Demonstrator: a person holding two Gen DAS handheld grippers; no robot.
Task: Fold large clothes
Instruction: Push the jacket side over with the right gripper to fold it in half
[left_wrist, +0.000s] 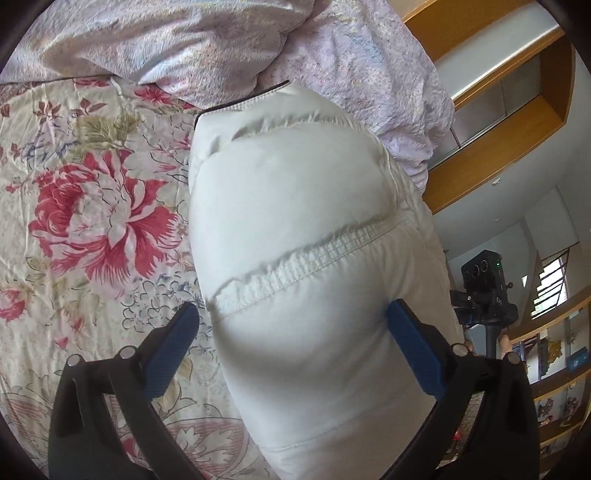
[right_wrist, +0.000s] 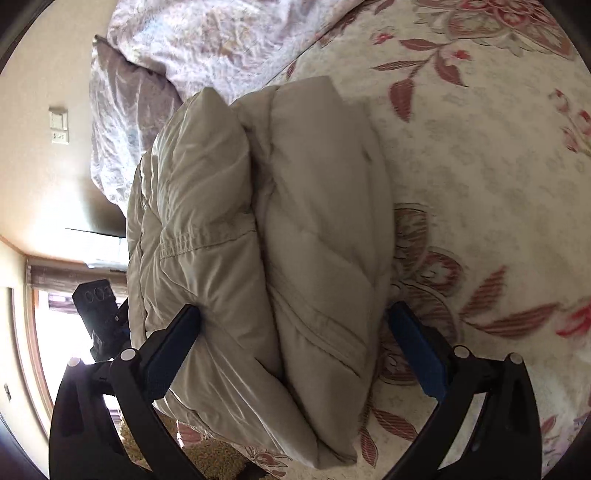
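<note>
Both tools are spread wide around a puffy white jacket (left_wrist: 295, 229) that is folded into a thick bundle on the flowered bed (left_wrist: 92, 206). The left tool (left_wrist: 293, 321) has its jaws fully apart; its right finger presses into the bundle's side, while the left finger stands just clear of it over the sheet. The right tool (right_wrist: 293, 321) is equally wide, with its left finger dug into the padding and the other finger near the opposite edge, though I cannot tell if that one touches. Neither looks clamped on anything, so my guess is they are squeezing and steadying the stack from two sides. To do this well, I would push in slowly and evenly from both ends so the springy layers (right_wrist: 236, 206) stay aligned, and keep the top fold from sliding off. A crumpled lilac quilt (left_wrist: 207, 44) lies beyond, touching the jacket's far end.
</note>
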